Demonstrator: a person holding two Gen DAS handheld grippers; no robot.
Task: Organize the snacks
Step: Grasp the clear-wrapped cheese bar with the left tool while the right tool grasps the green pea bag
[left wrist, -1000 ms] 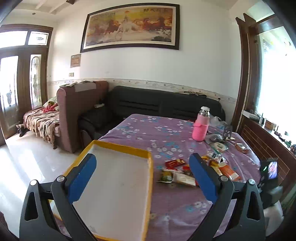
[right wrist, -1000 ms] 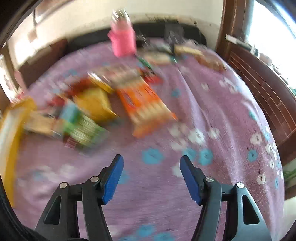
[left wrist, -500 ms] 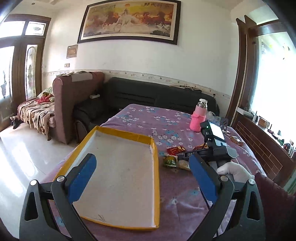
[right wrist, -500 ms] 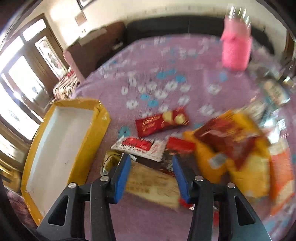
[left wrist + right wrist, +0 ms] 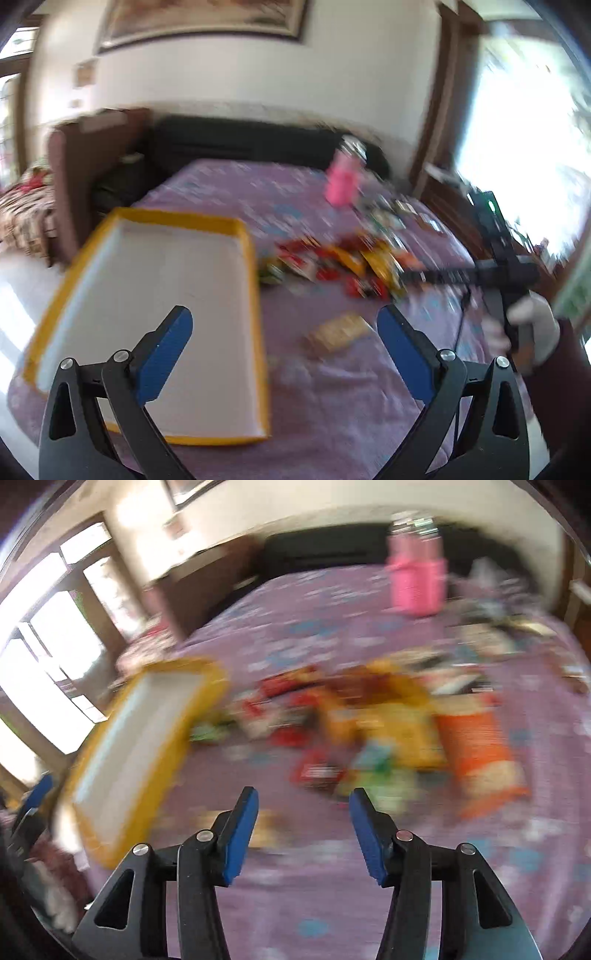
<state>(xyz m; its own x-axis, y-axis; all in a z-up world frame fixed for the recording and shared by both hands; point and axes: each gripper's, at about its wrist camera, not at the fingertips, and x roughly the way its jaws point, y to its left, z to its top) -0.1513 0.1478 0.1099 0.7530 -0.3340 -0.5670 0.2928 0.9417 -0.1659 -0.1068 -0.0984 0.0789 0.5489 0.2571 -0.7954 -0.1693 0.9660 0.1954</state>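
A yellow-rimmed white tray lies empty on the purple flowered tablecloth; it also shows in the right wrist view. A pile of snack packets lies right of it, blurred, with an orange packet at its right end. A tan packet lies alone nearer me. My left gripper is open and empty, over the tray's near right corner and the tan packet. My right gripper is open and empty, above the cloth in front of the pile.
A pink bottle stands at the far side of the table, with more small items to its right. A black sofa and brown armchair stand behind. The gloved hand holding the right gripper is at the right.
The right gripper pulled back from the pile and its jaws opened wider. The tan packet now lies alone in front of the pile. The left gripper tilted down toward the table.
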